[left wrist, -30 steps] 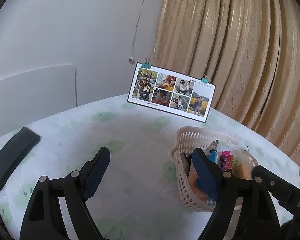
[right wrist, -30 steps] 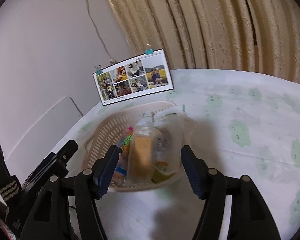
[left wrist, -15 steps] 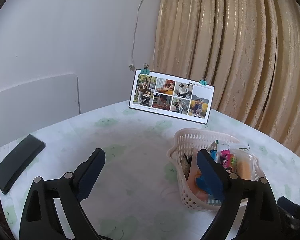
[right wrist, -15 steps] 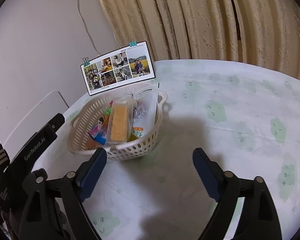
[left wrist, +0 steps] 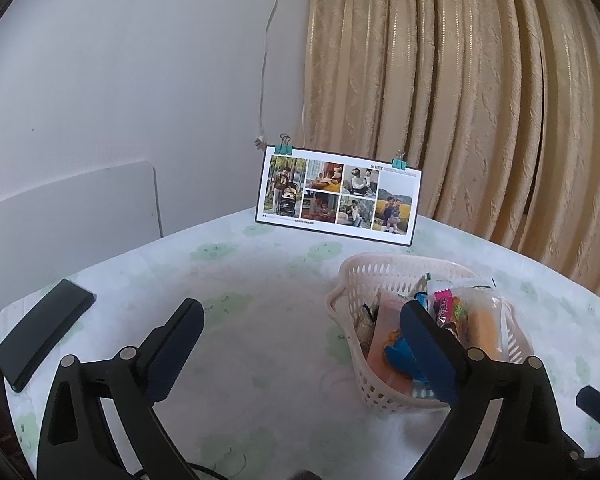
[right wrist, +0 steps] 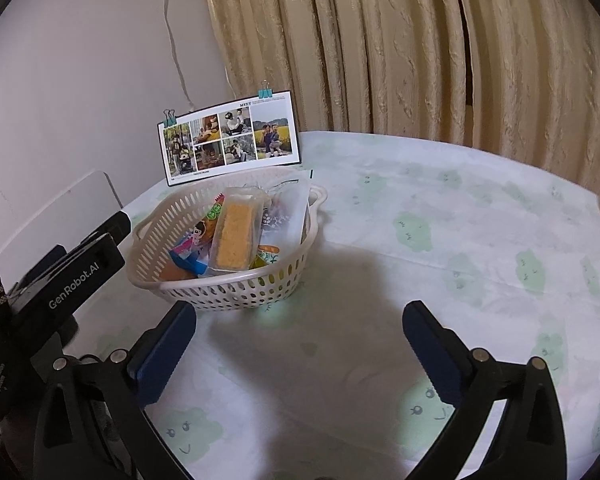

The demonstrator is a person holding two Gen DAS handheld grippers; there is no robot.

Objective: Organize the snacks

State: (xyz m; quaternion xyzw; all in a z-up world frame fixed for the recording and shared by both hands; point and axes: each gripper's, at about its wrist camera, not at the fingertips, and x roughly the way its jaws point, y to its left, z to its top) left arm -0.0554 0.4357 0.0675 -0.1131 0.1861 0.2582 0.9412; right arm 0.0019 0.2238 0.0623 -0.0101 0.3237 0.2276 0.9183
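Behind basket, clipped photo card

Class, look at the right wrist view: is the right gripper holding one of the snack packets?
No. The right gripper is open over the bare tablecloth with nothing between its fingers, and the packets lie in the basket.

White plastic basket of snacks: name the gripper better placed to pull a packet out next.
Right gripper, likely: open, facing the white plastic basket. Left gripper is open too, but aimed beside it.
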